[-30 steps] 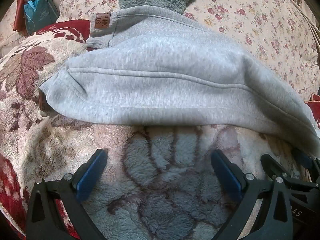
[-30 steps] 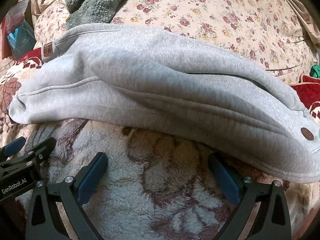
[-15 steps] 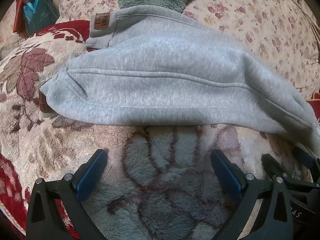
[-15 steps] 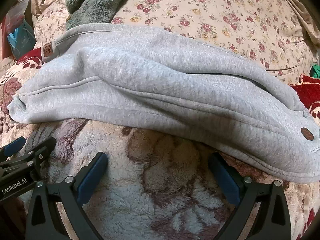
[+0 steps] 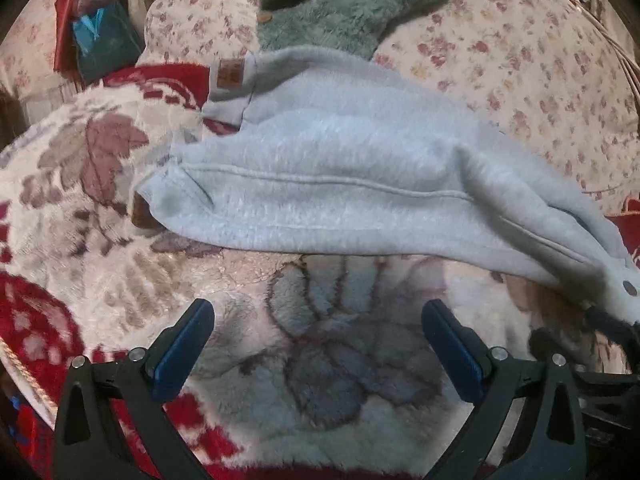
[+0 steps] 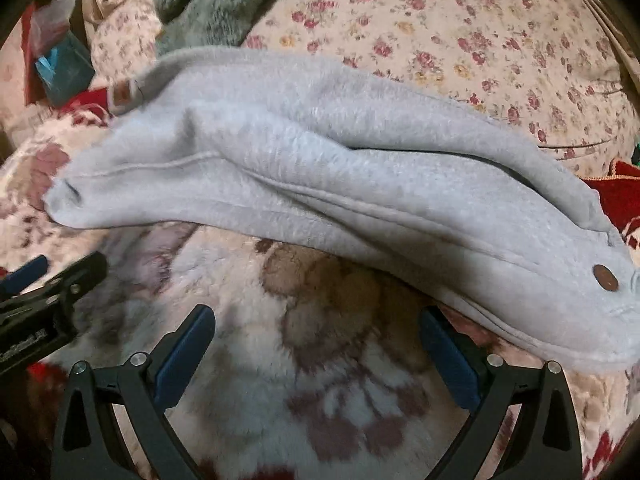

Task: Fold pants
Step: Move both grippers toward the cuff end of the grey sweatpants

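The pants [image 5: 360,184] [image 6: 320,184] are soft, light grey and fuzzy, and they lie folded long-ways on a fluffy flowered blanket [image 5: 240,288]. A seam line runs along the top layer. A small brown patch [image 5: 231,74] sits at the far left end, and a round brown button [image 6: 605,277] sits at the right end.

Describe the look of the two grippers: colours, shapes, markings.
Both the left gripper and the right gripper have black triangular cut-out frames, silver screws and blue pads on their fingers. The right wrist view shows white, blurred lettering on the left gripper's body.
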A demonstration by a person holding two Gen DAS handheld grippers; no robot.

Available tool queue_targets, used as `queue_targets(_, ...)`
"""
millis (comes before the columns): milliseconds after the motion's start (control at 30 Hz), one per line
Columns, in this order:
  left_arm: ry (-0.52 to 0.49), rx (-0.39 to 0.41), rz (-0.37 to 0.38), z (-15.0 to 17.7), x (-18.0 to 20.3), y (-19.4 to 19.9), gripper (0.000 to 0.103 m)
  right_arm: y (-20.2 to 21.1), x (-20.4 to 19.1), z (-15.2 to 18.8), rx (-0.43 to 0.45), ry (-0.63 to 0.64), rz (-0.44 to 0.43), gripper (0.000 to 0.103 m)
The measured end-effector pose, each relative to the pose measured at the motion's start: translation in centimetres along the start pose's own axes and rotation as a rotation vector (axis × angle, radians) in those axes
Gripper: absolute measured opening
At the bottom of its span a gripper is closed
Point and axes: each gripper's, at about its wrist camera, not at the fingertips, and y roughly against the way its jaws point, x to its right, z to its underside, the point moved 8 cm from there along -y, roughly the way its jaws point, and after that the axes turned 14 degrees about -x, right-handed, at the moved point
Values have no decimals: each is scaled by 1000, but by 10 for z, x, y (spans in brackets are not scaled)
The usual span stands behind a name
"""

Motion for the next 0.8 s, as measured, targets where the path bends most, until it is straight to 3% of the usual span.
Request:
queue_targets(67, -20, 28, -19, 0, 4, 12, 103, 16, 0, 2, 30, 22, -13, 103)
queue_targets(267, -33, 46, 30, 3, 13, 34, 103, 44, 5, 8, 62, 32, -75, 103)
queue_targets(433, -34, 48, 48, 2, 11, 44, 103, 53, 0, 11, 85, 73, -59, 102)
queue_targets(800, -34, 30, 46, 2, 7, 49, 103, 60, -14, 10, 102, 133, -122, 102)
